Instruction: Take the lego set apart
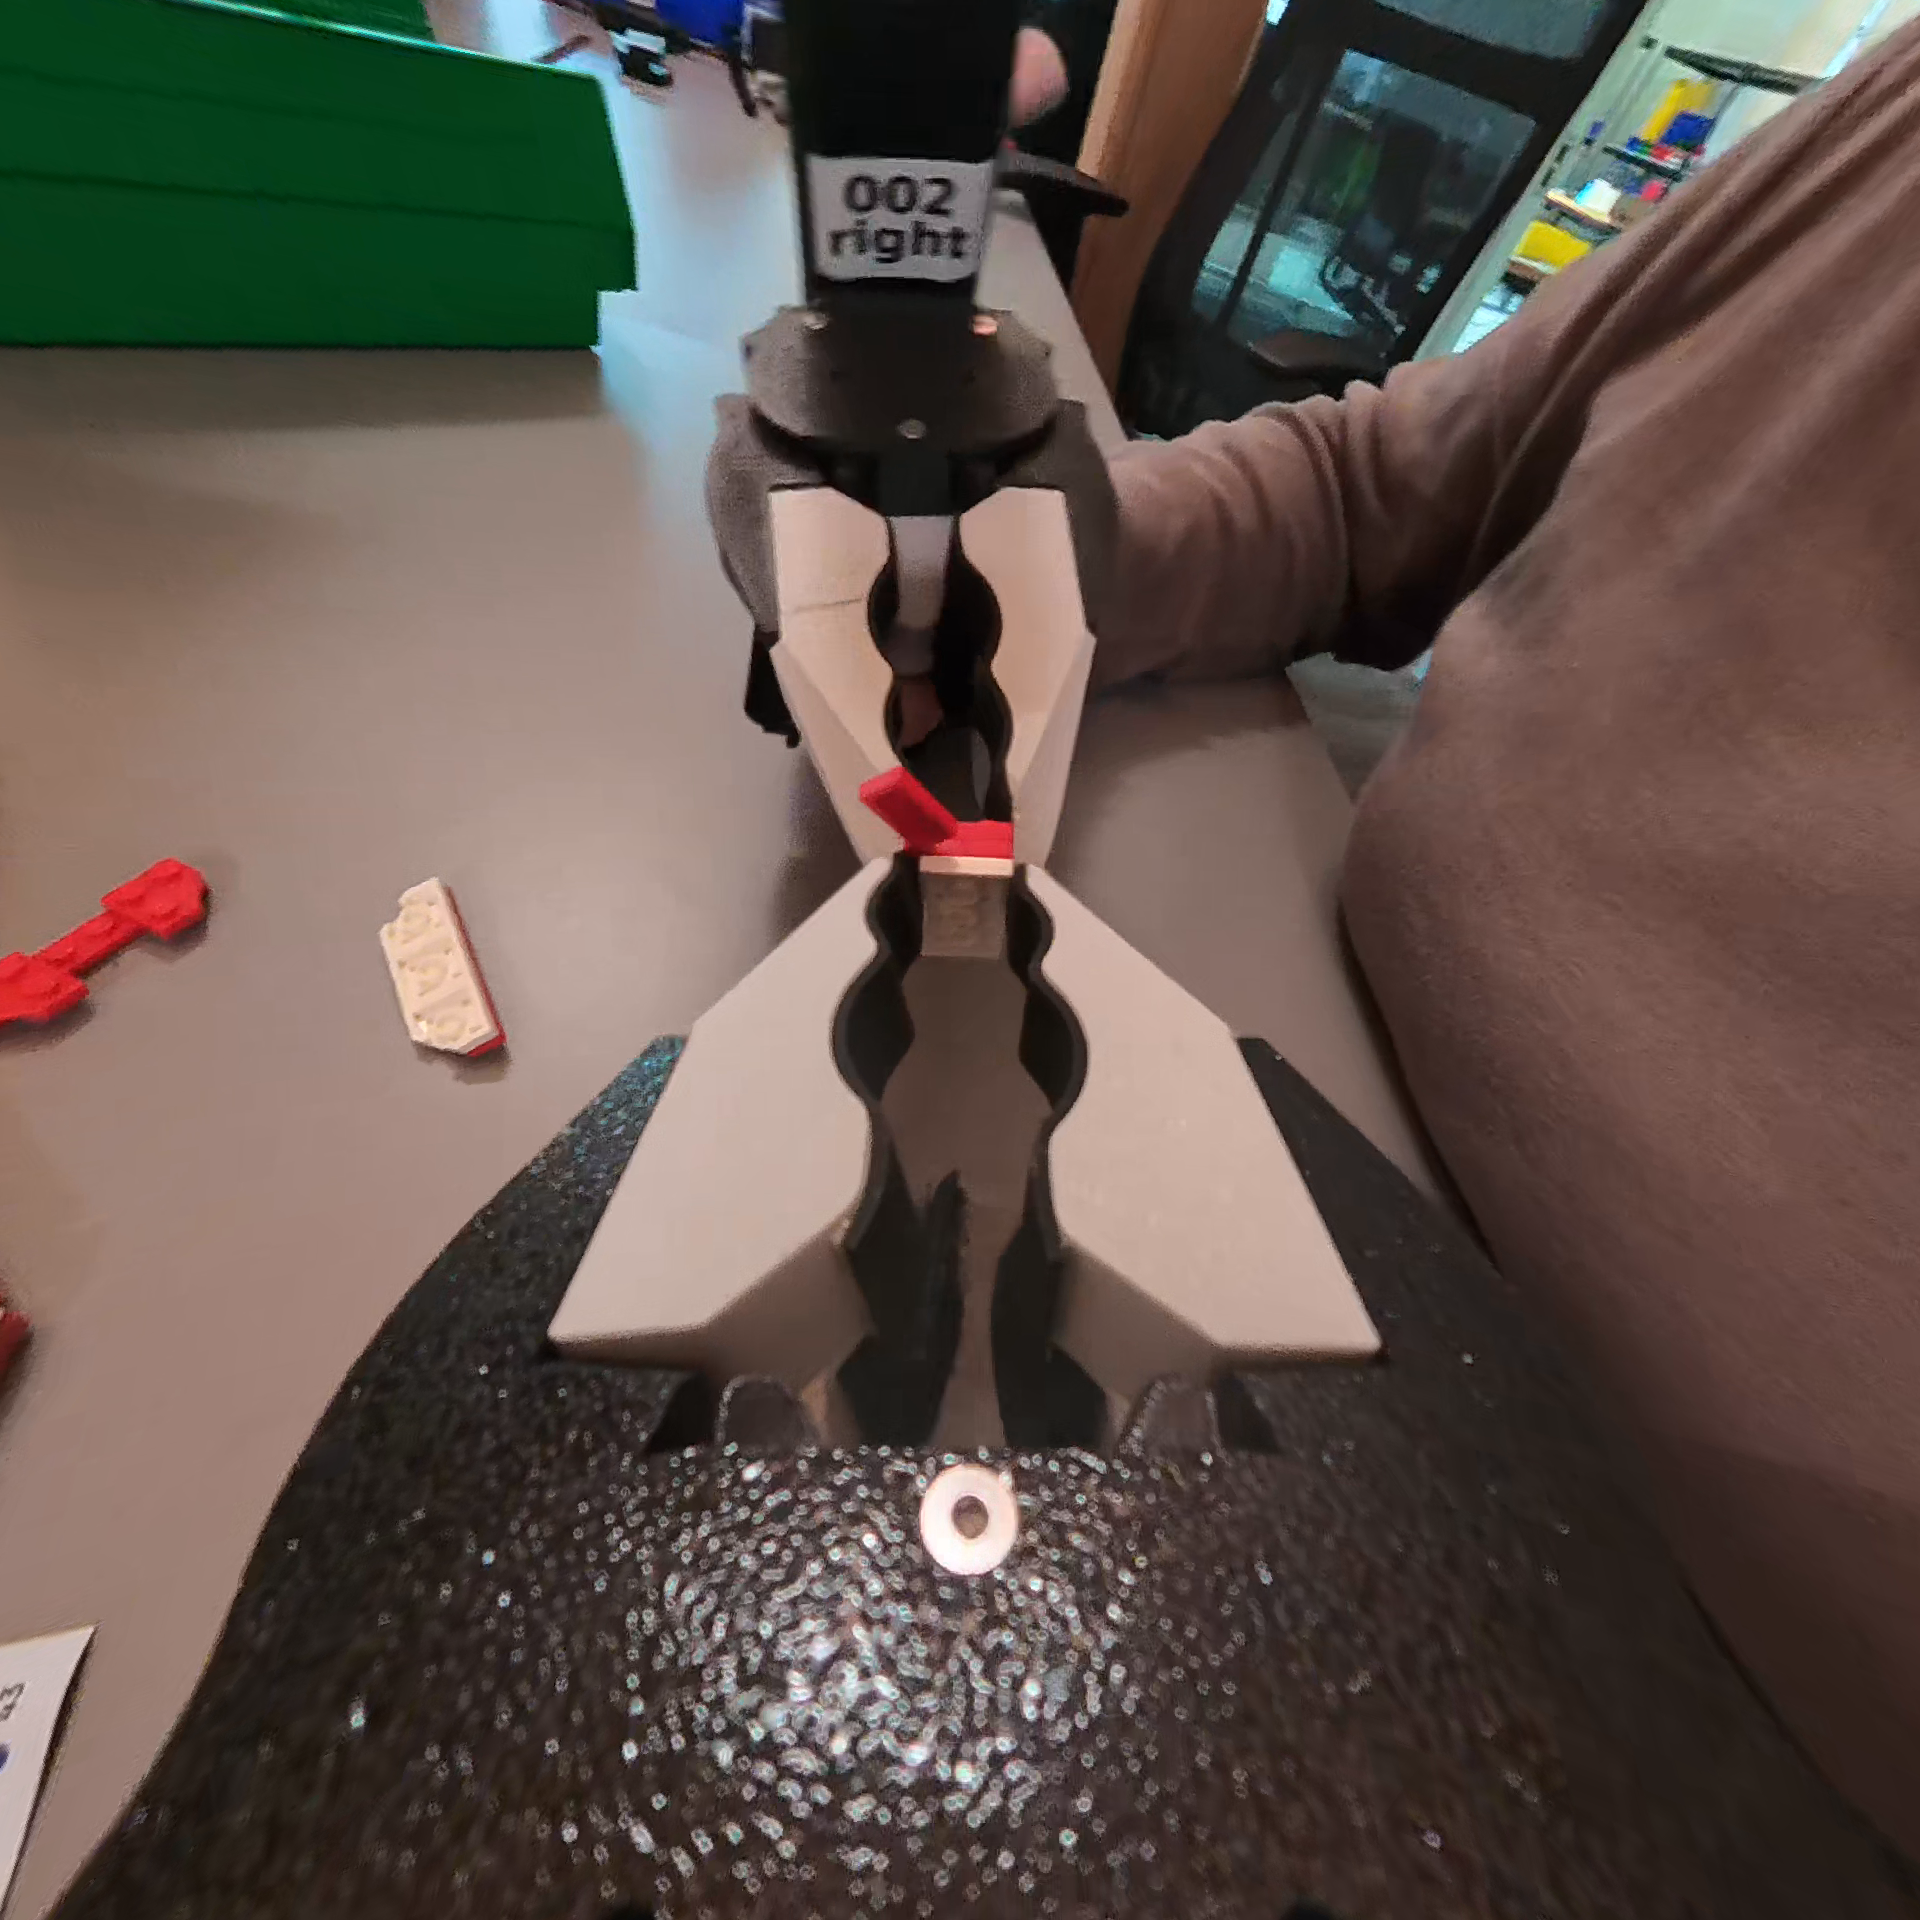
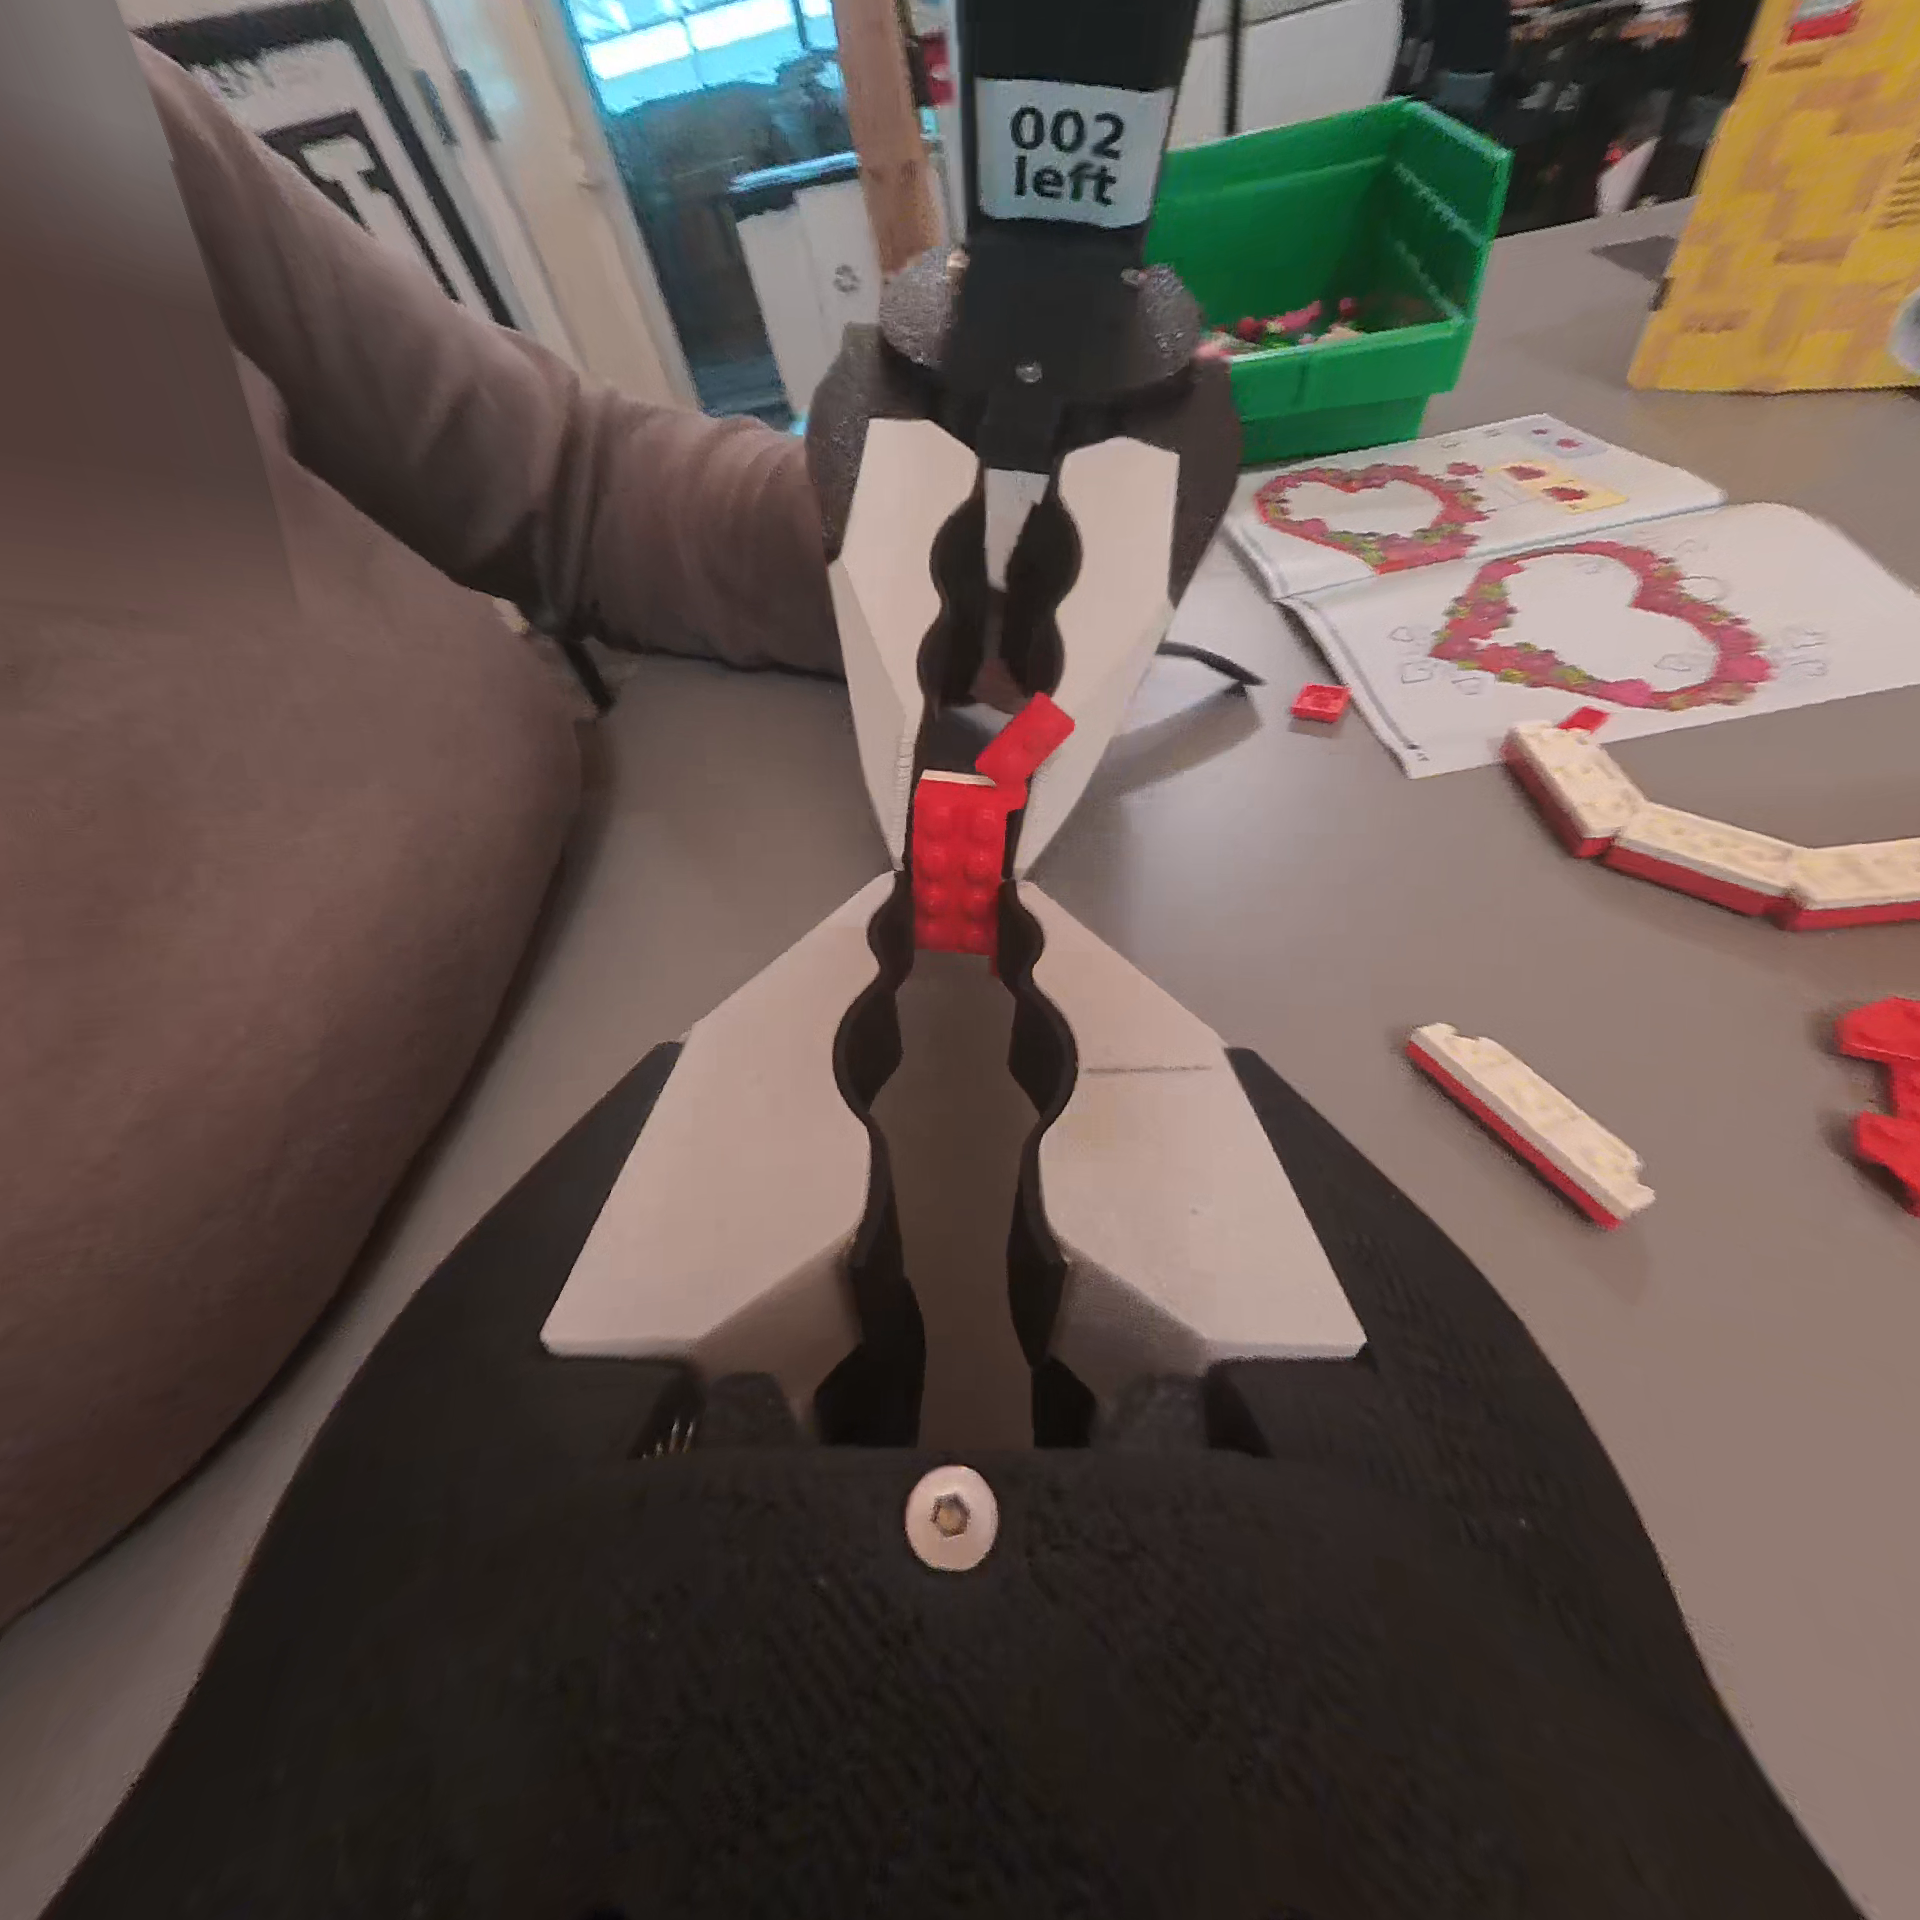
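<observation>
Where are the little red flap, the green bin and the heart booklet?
red flap [image 2: 1029, 740], right wrist view, its flat face.
green bin [image 2: 1340, 384], right wrist view, front wall.
heart booklet [image 2: 1600, 623], right wrist view, the near page.

Two grippers meet tip to tip: the left gripper [image 1: 961, 904] and the right gripper [image 2: 954, 914]. Between them sits one small stack of bricks [image 2: 954, 883], red and white. One green bin [image 2: 1340, 270] stands on the table, beside one yellow box [image 2: 1797, 208]. One open booklet [image 2: 1538, 592] shows two heart pictures. One curved chain of white-and-red pieces [image 2: 1704, 842] lies nearby, plus one loose white-and-red strip [image 2: 1527, 1122] and one small red plate [image 2: 1322, 702].
</observation>
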Demonstrator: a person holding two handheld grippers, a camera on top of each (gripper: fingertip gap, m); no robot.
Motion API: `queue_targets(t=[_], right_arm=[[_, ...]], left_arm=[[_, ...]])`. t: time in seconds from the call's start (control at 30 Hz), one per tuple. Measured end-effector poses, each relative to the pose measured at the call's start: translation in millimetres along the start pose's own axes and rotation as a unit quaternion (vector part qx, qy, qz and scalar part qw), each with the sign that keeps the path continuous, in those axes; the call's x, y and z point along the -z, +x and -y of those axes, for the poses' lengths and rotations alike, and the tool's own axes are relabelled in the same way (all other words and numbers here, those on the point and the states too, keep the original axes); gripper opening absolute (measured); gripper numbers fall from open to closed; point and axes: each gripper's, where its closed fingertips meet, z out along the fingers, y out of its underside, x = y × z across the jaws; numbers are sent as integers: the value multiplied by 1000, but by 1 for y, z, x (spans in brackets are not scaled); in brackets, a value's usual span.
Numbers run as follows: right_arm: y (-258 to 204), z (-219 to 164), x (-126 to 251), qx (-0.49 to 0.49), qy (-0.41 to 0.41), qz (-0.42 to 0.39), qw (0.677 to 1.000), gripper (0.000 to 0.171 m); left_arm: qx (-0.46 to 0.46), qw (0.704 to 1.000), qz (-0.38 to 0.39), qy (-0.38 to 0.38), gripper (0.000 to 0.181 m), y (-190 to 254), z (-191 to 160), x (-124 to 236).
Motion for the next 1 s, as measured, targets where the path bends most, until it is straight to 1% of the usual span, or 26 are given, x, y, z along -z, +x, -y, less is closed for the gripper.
queue_targets(t=[0.2, 0.33, 0.4, 0.47, 0.57, 0.63, 0.7, 0.8, 0.93, 0.97, 1.0], right_arm=[[-15, 0, 2, -29, 2, 80, 996, 15], [-14, -4, 3, -62, -10, 98, 993, 15], [-8, -9, 6, -60, -25, 79, 995, 15], [8, -15, 13, -52, -50, 18, 997, 15], [23, -31, 25, -49, -133, -56, 988, 15], [27, -41, 32, -42, -187, -91, 977, 15], [29, -47, 35, -40, -215, -115, 969, 28], [29, -48, 34, -37, -222, -124, 967, 41], [26, -42, 29, -17, -219, -130, 967, 51], [23, -36, 26, -4, -204, -126, 971, 53], [19, -26, 22, 1, -174, -115, 978, 49]], left_arm=[[10, 999, -54, 2, 15, 15, 0, -1], [34, 997, -63, 0, 15, 13, -3, -3], [33, 998, -43, -12, 15, 6, -8, -2], [27, 999, -12, -12, 15, -6, -10, 2], [13, 999, 24, -18, 15, -18, -11, 6], [13, 999, 27, -19, 15, -18, -11, 6], [8, 999, 34, -20, 15, -20, -12, 5], [6, 999, 36, -8, 15, -20, -10, 4], [-1, 999, 33, 5, 15, -17, -6, 3], [-6, 999, 36, 6, 15, -16, -6, 2], [-14, 999, 37, 3, 15, -15, -6, 1]])
